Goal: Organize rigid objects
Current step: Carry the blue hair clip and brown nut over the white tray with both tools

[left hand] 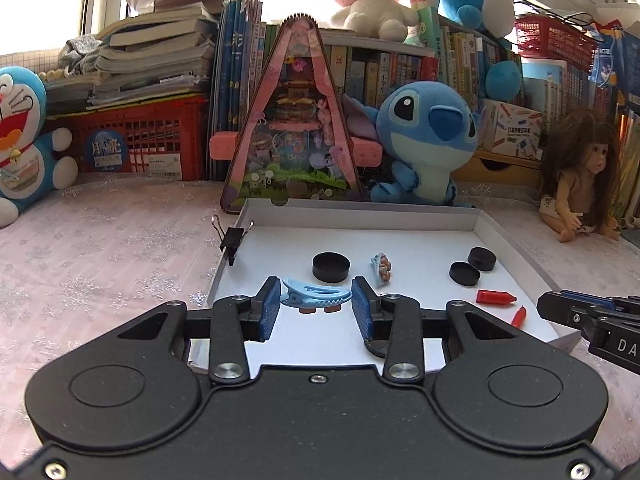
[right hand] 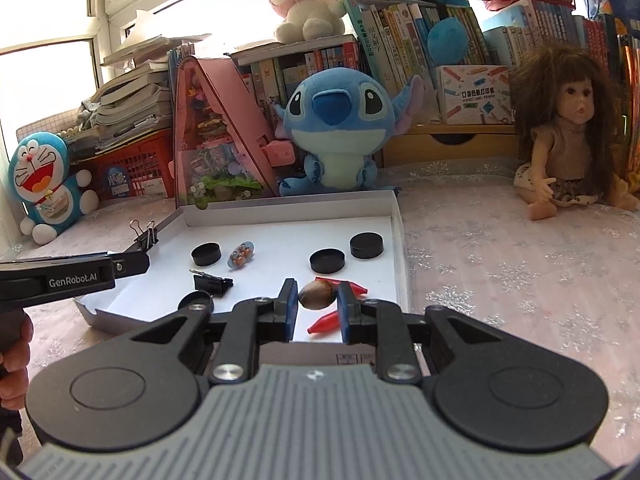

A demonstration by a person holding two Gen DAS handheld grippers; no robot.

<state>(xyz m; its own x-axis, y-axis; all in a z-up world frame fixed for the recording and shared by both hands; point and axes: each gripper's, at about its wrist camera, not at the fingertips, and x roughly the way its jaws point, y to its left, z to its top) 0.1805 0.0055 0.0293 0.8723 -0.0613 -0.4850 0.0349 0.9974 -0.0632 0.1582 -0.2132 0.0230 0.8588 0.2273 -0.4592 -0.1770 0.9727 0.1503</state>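
Note:
A shallow white box lid (left hand: 400, 220) (right hand: 280, 216) lies on the table and holds small items. My left gripper (left hand: 316, 300) is shut on a light blue hair clip (left hand: 316, 295), held just above the lid's near part. My right gripper (right hand: 318, 298) is shut on a brown nut (right hand: 317, 295), above the lid's near right part. In the lid lie three black round caps (left hand: 331, 266) (left hand: 464, 273) (left hand: 482, 259), a small beaded clip (left hand: 381, 266), two red cone pieces (left hand: 496, 297) (left hand: 519, 316), and a black binder clip (right hand: 212, 283).
Another black binder clip (left hand: 232, 238) grips the lid's left wall. Behind the lid stand a pink triangular toy case (left hand: 296, 120), a Stitch plush (left hand: 424, 136), a Doraemon plush (left hand: 20, 140), a doll (left hand: 580, 176), red baskets and rows of books. The table wears a pink lace cloth (left hand: 100, 248).

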